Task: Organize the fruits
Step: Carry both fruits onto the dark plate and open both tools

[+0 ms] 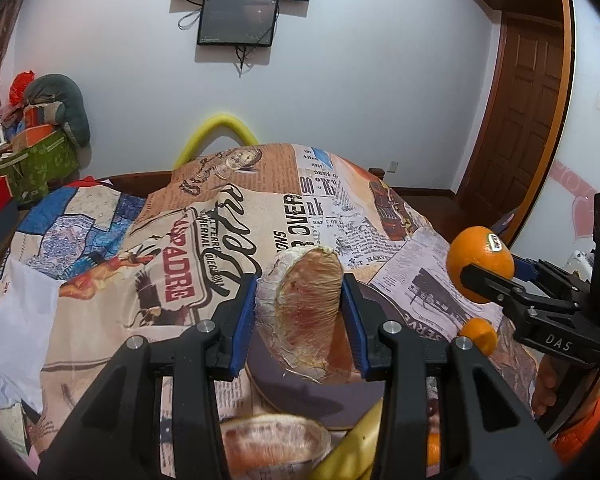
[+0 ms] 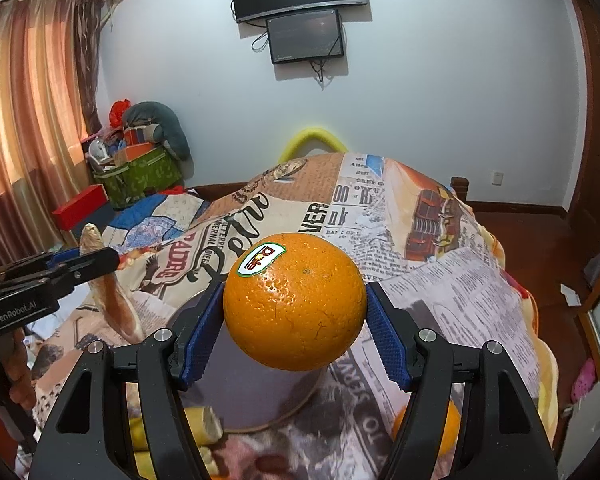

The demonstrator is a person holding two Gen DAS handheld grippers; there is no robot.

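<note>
left hand-held gripper (image 1: 300,320) clamps a wrapped pomelo wedge (image 1: 306,308), right hand-held gripper (image 2: 296,328) clamps an orange (image 2: 294,306); lower both gently onto the dark plate (image 2: 236,392), apart.

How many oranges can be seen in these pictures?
2, perhaps 3. A stickered orange sits between the right gripper's fingers; another orange lies on the cloth below. An orange sliver lower down may be a third.
</note>
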